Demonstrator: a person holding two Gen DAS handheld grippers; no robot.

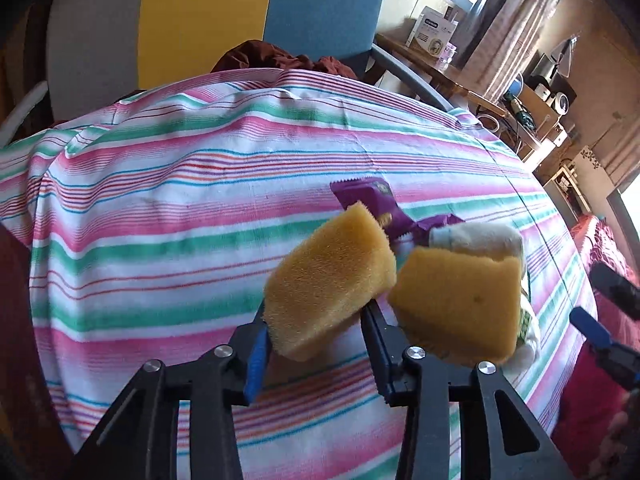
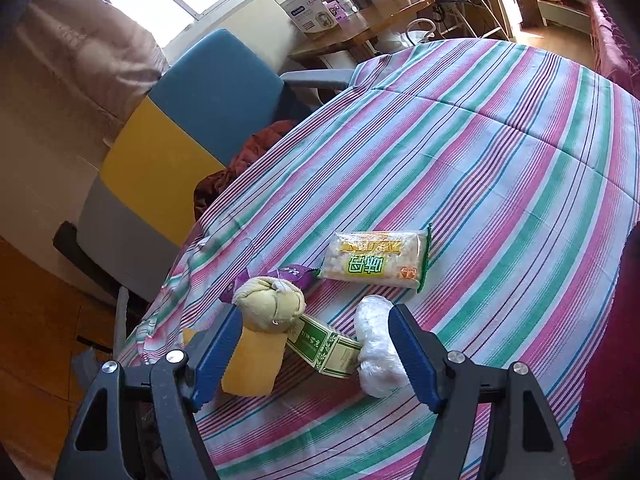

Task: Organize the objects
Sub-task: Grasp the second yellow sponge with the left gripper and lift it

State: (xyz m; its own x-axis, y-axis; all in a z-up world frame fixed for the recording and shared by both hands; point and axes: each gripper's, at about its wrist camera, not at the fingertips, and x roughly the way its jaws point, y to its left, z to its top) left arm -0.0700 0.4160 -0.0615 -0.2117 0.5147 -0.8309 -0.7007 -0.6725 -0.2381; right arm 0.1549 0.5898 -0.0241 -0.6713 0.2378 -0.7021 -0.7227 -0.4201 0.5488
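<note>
Gripping a yellow sponge point(image 1: 326, 280), the left gripper point(image 1: 320, 320) has its two black fingers pressed against the block's sides, blue pad on the left finger. This sponge is coarse, porous and roughly rectangular, raised above the striped tablecloth point(image 1: 160, 208). Just right of it lies a second sponge point(image 1: 460, 304) of the same foam, nearly touching at the corner. Behind the held sponge a purple foil wrapper point(image 1: 368, 196) with a serrated end shows, and behind the second sponge sits a pale cloth bundle point(image 1: 488, 240). Left of the held sponge the cloth runs bare to its rumpled edge.

From the right wrist, the right gripper point(image 2: 316, 344) is spread wide, holding nothing, blue-padded fingers on either side of the cluster. Between them lie the cloth bundle point(image 2: 270, 300), knotted and rounded, partly on the flat second sponge point(image 2: 252, 364), a green printed carton point(image 2: 326, 346) and a crinkled clear-plastic roll point(image 2: 376, 346). Beyond the bundle lies a glossy snack packet point(image 2: 378, 260); right of that, open striped cloth reaches the table edge.
</note>
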